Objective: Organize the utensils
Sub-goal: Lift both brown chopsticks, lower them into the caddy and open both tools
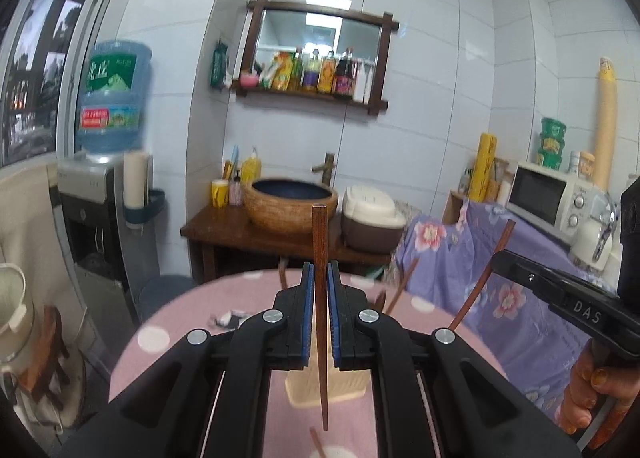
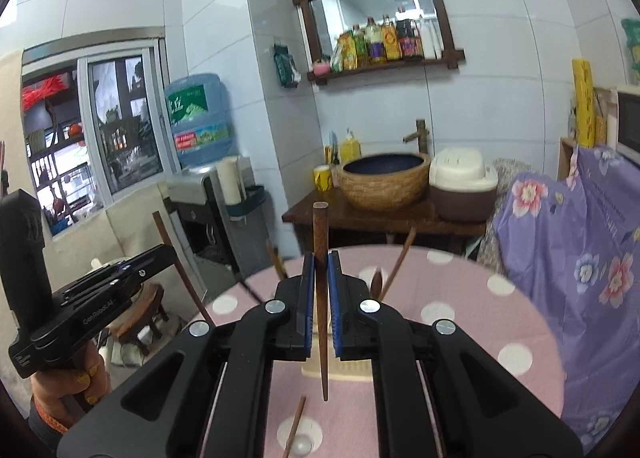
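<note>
My left gripper [image 1: 320,278] is shut on a brown wooden chopstick [image 1: 320,242] held upright, its thin tip hanging above a cream utensil holder [image 1: 348,390] on the pink dotted table [image 1: 168,334]. My right gripper [image 2: 320,270] is shut on another brown chopstick [image 2: 320,234], also upright above the holder [image 2: 352,372]. The right gripper also shows in the left wrist view [image 1: 496,258] with its chopstick [image 1: 480,282]. The left gripper shows in the right wrist view [image 2: 168,254] with its chopstick [image 2: 180,270]. More wooden utensils [image 2: 396,266] stand in the holder. A loose chopstick [image 2: 294,426] lies on the table.
A purple floral cloth [image 2: 580,242] covers a counter at the right, with a microwave [image 1: 556,197] on it. Behind the table stand a wooden stand with a basin [image 1: 290,197] and a rice cooker [image 1: 372,221]. A water dispenser [image 1: 108,185] stands at the left.
</note>
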The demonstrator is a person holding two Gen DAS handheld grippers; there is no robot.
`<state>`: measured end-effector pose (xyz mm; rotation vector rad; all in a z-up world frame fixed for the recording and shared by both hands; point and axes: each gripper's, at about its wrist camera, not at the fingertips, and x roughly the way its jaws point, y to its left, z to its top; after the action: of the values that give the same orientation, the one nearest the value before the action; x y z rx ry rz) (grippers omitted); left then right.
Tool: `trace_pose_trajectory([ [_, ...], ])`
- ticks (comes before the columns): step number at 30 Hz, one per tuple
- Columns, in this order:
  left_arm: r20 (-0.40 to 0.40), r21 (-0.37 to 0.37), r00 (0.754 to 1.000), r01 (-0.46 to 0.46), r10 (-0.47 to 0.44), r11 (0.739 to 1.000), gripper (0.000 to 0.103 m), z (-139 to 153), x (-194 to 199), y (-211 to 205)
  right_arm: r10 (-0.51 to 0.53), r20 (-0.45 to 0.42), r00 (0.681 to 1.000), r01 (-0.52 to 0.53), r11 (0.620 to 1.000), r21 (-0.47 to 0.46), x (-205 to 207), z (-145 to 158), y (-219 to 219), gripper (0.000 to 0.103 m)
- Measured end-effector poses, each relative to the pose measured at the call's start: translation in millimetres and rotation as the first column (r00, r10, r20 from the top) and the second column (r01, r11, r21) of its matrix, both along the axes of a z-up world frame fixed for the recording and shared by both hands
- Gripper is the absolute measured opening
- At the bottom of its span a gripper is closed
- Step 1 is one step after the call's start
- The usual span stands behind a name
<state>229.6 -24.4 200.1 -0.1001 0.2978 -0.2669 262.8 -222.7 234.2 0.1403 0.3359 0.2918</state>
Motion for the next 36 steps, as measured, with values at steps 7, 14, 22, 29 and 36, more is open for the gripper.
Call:
trace_pose_trajectory([
  [7, 0.089, -0.023, 0.995, -0.036, 0.038, 0.999, 0.008, 50.8, 38.9, -18.0, -0.063, 0.081, 0.995, 0.064, 0.998, -0.017, 39.7, 44.2, 6.9, 0.008],
  [14, 0.04, 0.042, 0.995, -0.098, 0.096, 0.994, 0.008, -10.4, 76.1, -42.4, -0.101, 0.013, 0.995, 0.101, 0.994, -0.036, 73.9, -10.4, 10.0, 0.008],
  [22, -0.083, 0.073, 0.993, -0.084, 0.09, 0.994, 0.008, -79.0, 89.7, -48.1, -0.11, -0.09, 0.99, 0.106, 0.993, -0.056, 92.5, -79.7, 13.6, 0.008],
  [29, -0.132, 0.069, 0.988, -0.068, 0.076, 0.995, 0.008, -93.9, 97.0, -46.2, -0.127, -0.096, 0.987, 0.123, 0.991, -0.052, 95.7, -94.1, 8.6, 0.008],
  [36, -0.124, 0.047, 0.991, -0.034, 0.04, 0.998, 0.03, -90.3, 81.1, -41.7, -0.134, -0.078, 0.988, 0.131, 0.99, -0.044, 82.9, -97.2, 4.9, 0.009],
])
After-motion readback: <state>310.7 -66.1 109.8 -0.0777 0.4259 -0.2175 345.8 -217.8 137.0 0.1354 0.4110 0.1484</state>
